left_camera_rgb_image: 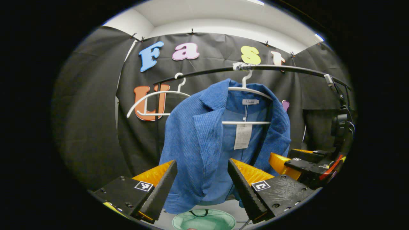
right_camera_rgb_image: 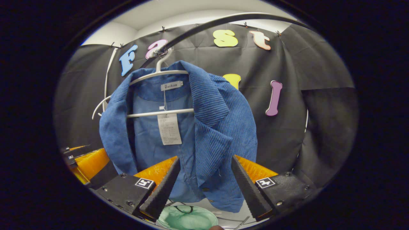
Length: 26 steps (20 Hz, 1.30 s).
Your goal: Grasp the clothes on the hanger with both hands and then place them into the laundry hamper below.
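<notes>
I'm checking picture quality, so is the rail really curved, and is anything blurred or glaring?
Left gripper view: the black clothes rail bows, likely from the fisheye; the blue corduroy jacket looks sharp. Right gripper view: rail arcs harder, jacket ribbing crisp, no glare.

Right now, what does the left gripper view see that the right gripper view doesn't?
Left gripper view: the spare hanger's hook on the rail, and the rail's black stand. Right gripper view: the jacket's dark buttons near its hem. Both: the blue jacket on its white hanger, the paper tag, the green hamper below, and the left tongs and right tongs, open.
</notes>
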{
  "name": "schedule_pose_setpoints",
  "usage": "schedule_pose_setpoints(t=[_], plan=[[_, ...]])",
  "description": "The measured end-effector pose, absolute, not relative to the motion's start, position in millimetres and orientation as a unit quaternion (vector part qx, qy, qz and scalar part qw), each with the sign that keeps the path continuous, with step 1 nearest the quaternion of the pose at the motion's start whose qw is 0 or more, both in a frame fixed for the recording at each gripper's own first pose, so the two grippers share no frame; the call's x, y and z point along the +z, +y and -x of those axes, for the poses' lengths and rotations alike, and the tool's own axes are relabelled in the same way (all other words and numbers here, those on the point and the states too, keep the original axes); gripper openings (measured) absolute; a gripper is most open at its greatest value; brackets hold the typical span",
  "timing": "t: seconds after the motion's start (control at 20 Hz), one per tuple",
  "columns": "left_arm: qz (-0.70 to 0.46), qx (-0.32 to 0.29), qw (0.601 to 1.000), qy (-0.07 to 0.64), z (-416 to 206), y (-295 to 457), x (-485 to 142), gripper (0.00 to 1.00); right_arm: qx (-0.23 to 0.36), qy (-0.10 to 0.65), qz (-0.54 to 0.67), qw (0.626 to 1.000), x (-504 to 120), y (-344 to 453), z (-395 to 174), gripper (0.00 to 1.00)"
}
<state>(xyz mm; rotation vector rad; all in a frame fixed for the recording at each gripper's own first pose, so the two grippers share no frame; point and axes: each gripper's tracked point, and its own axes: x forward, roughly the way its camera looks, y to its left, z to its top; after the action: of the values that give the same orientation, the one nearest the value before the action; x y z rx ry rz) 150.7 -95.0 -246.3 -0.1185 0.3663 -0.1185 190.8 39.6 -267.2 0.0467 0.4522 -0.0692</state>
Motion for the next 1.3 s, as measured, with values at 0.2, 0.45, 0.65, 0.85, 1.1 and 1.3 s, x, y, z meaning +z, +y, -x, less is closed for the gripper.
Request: schedule_pose_setpoints(t=[0.2,0.45,0.65,0.85,1.1,1.3], plan=[[0.061,-0.045,0.975,0.207,-169.8,-99.9,-272.1,1.00,-0.040,0.236,-0.024,0.971,-287.2,36.4,-207.4,1.00],[0.054,-0.011,0.976,0.211,-193.3,-97.6,-286.3,1.00,-0.054,0.241,-0.026,0.969,-301.0,29.8,-223.0,1.00],[0.040,0.006,0.977,0.208,-208.4,-92.6,-290.9,0.96,-0.072,0.237,-0.027,0.969,-305.4,25.7,-235.6,1.00],[0.031,0.011,0.979,0.200,-213.3,-90.3,-286.7,0.96,-0.090,0.232,-0.030,0.968,-308.2,20.0,-244.7,0.99],[0.032,0.007,0.981,0.192,-212.7,-90.9,-279.1,0.65,-0.094,0.223,-0.035,0.970,-299.5,10.3,-239.5,0.79],[0.039,0.015,0.979,0.199,-213.6,-86.5,-283.8,0.30,-0.115,0.204,-0.017,0.972,-283.5,-10.8,-231.0,0.44]])
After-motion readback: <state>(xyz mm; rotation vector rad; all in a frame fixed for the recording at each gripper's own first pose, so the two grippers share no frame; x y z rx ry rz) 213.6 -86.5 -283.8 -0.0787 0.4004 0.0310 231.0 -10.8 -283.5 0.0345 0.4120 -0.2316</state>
